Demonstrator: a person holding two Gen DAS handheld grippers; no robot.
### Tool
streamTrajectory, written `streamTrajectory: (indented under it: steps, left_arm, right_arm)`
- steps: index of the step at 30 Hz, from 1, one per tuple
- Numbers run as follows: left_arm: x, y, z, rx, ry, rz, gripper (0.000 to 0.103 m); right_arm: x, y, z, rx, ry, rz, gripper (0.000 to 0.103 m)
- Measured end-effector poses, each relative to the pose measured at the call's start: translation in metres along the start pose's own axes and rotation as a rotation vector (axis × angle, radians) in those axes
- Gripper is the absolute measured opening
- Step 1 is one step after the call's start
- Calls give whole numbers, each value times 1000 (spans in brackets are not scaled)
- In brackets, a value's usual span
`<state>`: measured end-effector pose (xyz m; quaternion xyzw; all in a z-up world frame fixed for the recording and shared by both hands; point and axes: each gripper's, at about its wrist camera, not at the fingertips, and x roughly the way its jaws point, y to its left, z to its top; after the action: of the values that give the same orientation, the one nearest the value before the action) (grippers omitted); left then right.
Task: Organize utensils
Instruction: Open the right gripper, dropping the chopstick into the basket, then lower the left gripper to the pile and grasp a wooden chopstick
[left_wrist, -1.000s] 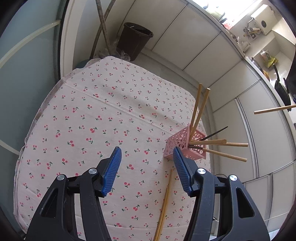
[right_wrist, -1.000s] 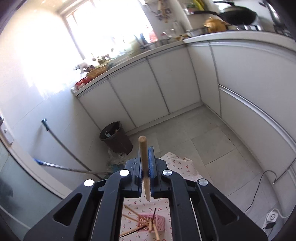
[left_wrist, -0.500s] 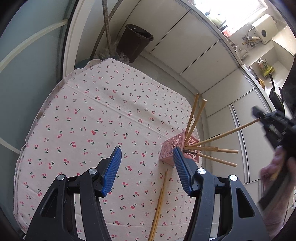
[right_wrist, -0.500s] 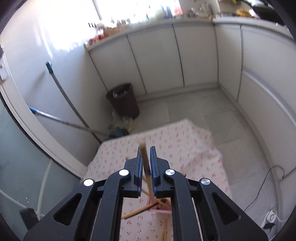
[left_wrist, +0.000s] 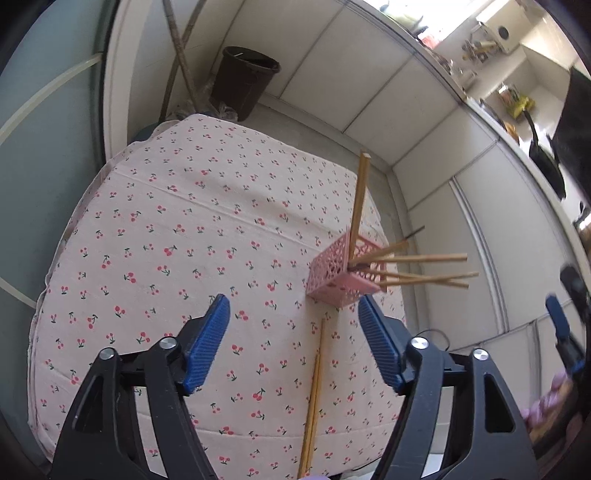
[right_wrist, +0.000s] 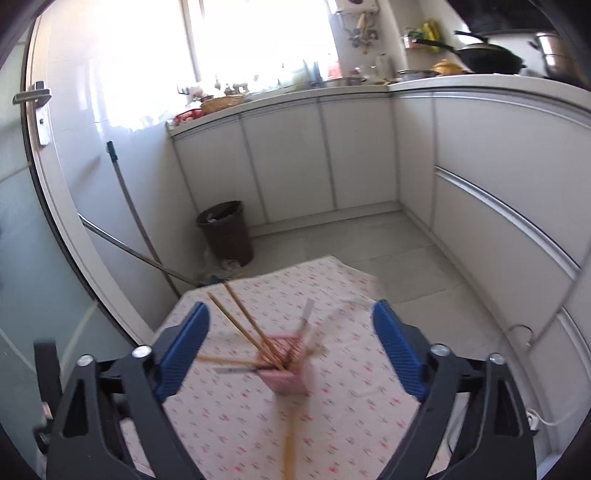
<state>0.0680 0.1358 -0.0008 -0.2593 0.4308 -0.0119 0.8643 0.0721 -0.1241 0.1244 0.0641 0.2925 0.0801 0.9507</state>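
Observation:
A pink lattice holder (left_wrist: 341, 275) stands near the right edge of the cherry-print table (left_wrist: 177, 229) with several wooden chopsticks (left_wrist: 424, 258) leaning out of it. Two more chopsticks (left_wrist: 314, 398) lie flat on the cloth in front of it. My left gripper (left_wrist: 293, 343) is open and empty, hovering above those loose chopsticks. My right gripper (right_wrist: 290, 347) is open and empty above the holder (right_wrist: 286, 363), which is blurred in the right wrist view. One right fingertip (left_wrist: 557, 321) shows at the far right of the left wrist view.
A dark waste bin (left_wrist: 245, 83) and mop handles (left_wrist: 181, 55) stand on the floor beyond the table. White cabinets (right_wrist: 325, 162) run along the back and right. A cable (right_wrist: 517, 332) and socket strip lie on the floor at right.
My right gripper has opened and let go of the chopstick it held; that chopstick is now in the holder. The right gripper has dropped lower over the table. The left gripper stays open.

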Motion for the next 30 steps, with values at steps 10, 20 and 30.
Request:
streamTrajectory:
  steps: [10,20,30]
  left_arm:
    - [89,-35,-47,182,185,219,87]
    - [164,-52,-83,291,344,382,83]
    - [181,-40,-96,312,411,378,60]
  right_arm:
    - [49,-88,-131,28,397,-177,96]
    - [76,-131,-138,467,652,151,96]
    - [83,-141,-156,626,713,212,96]
